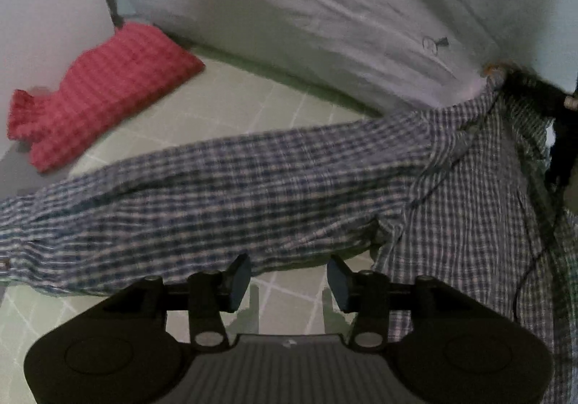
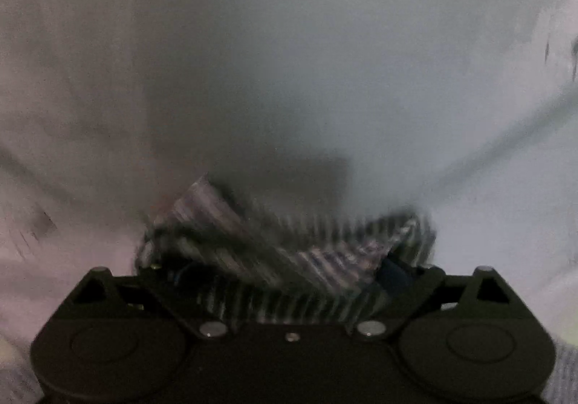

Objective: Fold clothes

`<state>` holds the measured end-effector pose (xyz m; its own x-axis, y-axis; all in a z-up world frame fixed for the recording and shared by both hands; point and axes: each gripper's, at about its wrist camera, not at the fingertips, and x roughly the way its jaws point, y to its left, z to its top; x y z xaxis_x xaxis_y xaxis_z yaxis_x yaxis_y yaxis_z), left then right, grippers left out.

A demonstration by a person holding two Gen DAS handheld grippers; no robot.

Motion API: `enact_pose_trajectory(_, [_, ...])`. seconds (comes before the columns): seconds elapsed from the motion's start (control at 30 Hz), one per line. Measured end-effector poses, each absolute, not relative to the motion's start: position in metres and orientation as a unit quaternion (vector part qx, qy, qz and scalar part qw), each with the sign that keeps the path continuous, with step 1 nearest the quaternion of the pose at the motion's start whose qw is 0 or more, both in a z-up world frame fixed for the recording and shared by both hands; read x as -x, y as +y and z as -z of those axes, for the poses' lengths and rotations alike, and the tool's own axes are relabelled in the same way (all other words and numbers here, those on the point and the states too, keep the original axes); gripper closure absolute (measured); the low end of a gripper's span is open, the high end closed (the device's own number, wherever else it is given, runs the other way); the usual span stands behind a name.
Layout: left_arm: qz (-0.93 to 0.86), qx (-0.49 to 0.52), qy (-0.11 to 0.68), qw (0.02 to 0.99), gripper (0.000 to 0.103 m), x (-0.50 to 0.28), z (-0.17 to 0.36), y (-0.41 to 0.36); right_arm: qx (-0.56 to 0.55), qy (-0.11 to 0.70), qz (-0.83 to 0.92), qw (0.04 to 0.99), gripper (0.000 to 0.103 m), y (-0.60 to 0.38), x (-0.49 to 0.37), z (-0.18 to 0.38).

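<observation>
A blue-and-white checked shirt [image 1: 274,180] lies stretched across the green gridded mat [image 1: 202,107], one sleeve running to the left. My left gripper [image 1: 288,281] is open and empty, just short of the sleeve's near edge. In the right wrist view, checked shirt cloth [image 2: 274,259] is bunched between the fingers of my right gripper [image 2: 281,270], which is shut on it. The view is blurred and the fingertips are mostly hidden by the cloth. In the left wrist view the shirt's far right corner is pulled up to a dark shape, which looks like the right gripper [image 1: 542,93].
A folded red checked garment [image 1: 97,97] lies on the mat at the far left. The person's pale buttoned shirt [image 1: 325,6] fills the background of both views [image 2: 289,60].
</observation>
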<state>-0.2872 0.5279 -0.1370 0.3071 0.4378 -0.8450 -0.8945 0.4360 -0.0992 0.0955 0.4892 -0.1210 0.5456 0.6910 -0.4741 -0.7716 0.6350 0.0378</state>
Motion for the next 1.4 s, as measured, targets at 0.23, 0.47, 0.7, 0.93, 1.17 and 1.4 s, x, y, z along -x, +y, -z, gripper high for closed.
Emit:
enact_pose_trajectory(0.23, [-0.467, 0.293, 0.354, 0.756, 0.051, 0.305, 0.114, 0.524, 0.071, 0.192, -0.422, 0.883, 0.003, 0.453, -0.080, 0.091])
enact_pose_trajectory(0.47, [-0.456, 0.279, 0.331, 0.778, 0.039, 0.319, 0.099, 0.488, 0.103, 0.270, -0.353, 0.890, 0.000, 0.311, -0.038, 0.133])
enact_pose_trajectory(0.7, [-0.434, 0.288, 0.316, 0.793, 0.033, 0.338, 0.094, 0.432, 0.120, 0.355, -0.250, 0.893, 0.000, 0.141, 0.010, 0.170])
enact_pose_trajectory(0.93, [-0.408, 0.292, 0.330, 0.799, 0.033, 0.330, 0.089, 0.382, 0.082, 0.403, -0.172, 0.895, 0.004, 0.021, 0.014, 0.186])
enact_pose_trajectory(1.17, [-0.380, 0.264, 0.347, 0.816, 0.033, 0.293, 0.075, 0.308, 0.011, 0.444, -0.264, 0.856, 0.061, -0.023, 0.000, 0.187])
enact_pose_trajectory(1.4, [-0.391, 0.251, 0.353, 0.812, 0.033, 0.259, 0.064, 0.245, -0.028, 0.406, -0.370, 0.835, 0.098, -0.027, 0.011, 0.132])
